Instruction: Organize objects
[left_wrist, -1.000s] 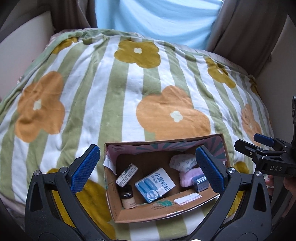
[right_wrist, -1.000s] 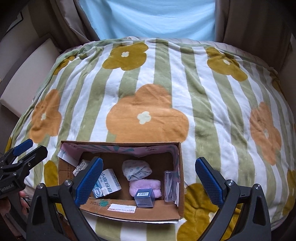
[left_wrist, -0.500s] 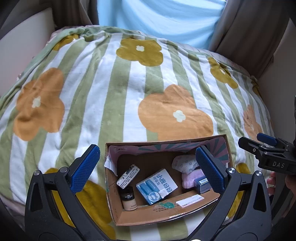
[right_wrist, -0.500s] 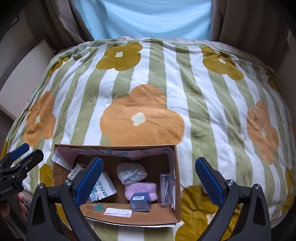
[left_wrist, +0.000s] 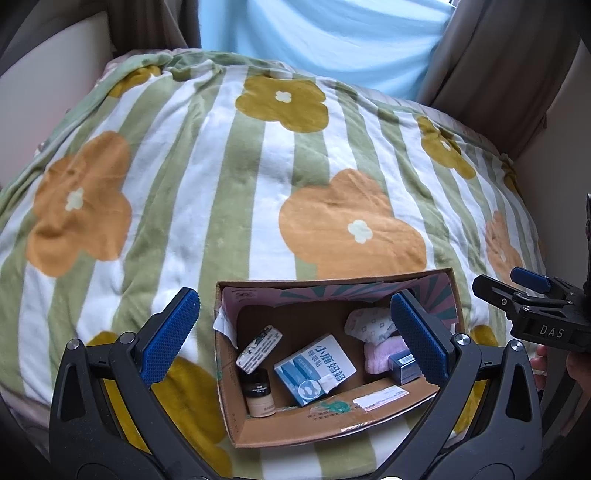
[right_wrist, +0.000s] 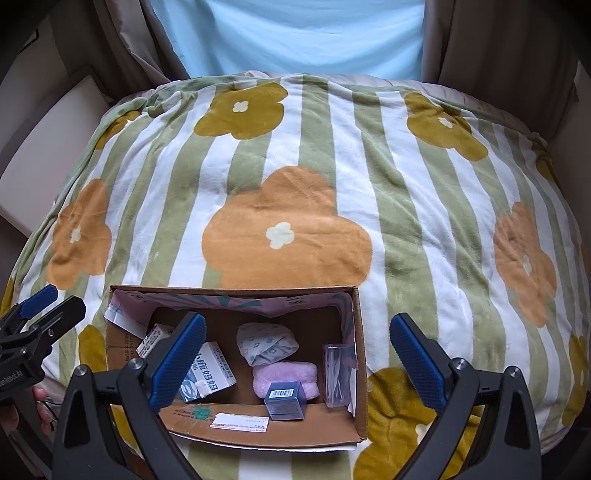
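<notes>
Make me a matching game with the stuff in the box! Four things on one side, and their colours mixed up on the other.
Things:
1. fluffy cloth
2. medicine box
3. little jar
4. cardboard box

Colours:
A. brown
B. white and blue
C. pink
D. dark lid, cream bottom

Pairs: 1-C, 2-B, 3-D, 4-A

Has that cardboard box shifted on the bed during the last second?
No. The cardboard box still has its far edge against the same orange flower on the blanket.
</notes>
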